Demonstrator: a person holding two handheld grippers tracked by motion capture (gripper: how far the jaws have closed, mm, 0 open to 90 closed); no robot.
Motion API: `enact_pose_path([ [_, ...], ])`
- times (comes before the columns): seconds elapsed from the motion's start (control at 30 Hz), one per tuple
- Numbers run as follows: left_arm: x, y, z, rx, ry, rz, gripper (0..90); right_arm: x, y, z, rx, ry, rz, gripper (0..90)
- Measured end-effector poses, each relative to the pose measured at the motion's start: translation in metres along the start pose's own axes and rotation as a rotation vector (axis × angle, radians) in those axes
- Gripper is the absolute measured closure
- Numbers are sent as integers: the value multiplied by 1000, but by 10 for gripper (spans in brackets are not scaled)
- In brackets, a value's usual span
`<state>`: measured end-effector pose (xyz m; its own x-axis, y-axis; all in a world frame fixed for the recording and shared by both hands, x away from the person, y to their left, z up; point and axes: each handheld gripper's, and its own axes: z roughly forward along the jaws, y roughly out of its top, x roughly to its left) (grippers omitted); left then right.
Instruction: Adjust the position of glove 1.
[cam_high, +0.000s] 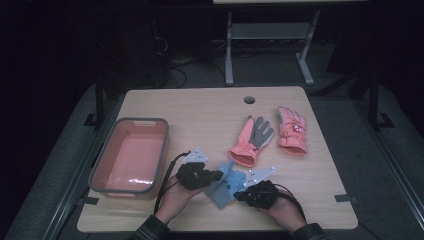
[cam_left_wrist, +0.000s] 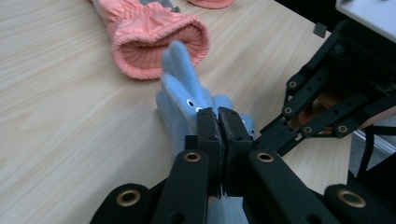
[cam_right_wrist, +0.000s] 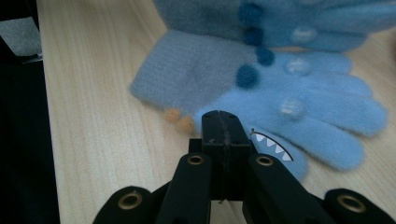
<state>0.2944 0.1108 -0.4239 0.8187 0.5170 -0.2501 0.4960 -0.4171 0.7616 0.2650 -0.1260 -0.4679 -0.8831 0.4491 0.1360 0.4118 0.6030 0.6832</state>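
blue gloves (cam_high: 226, 184) between both tongs

From my remote seat this looks like a lab: a bare wooden tabletop (cam_high: 200, 107) with taped corners on grey carpet (cam_high: 270, 70), loose cables (cam_high: 175, 70) and a metal-legged bench (cam_high: 270, 35) behind.

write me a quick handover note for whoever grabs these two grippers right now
Left gripper: jaws closed on the blue gloves, pinching the fleece near the eye print.
Right gripper: jaws closed at the gloves' other side; whether any fabric is between them cannot be told.
Blue gloves: a stacked pair lying on the table near its front edge, between both hands.
Pink bin: at the table's left, nothing in it.
Coral gloves and: flat on the table beyond the blue ones, untouched.
Done: blue pair gripped. Left: probably moving the gloves into the bin; none is in yet.
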Motion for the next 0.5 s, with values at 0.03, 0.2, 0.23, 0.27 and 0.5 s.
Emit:
enact_pose_path([
  [0.03, -1, 0, 1, 0, -5, -3, 881, 0, 0, 0, 1, -1, 0, 900],
  [0.2, -7, -1, 9, 18, -34, 3, 880, -2, 1, 2, -5, -3, 2, 900],
  [0.23, -7, -1, 9, 18, -34, 3, 880, -2, 1, 2, -5, -3, 2, 900],
  [0.27, -8, -1, 12, 23, -36, 4, 880, -2, 2, 2, -3, -2, 5, 900],
  [0.5, -12, -2, 23, 49, -41, 25, 879, 0, 6, 7, -8, -4, -5, 900],
])
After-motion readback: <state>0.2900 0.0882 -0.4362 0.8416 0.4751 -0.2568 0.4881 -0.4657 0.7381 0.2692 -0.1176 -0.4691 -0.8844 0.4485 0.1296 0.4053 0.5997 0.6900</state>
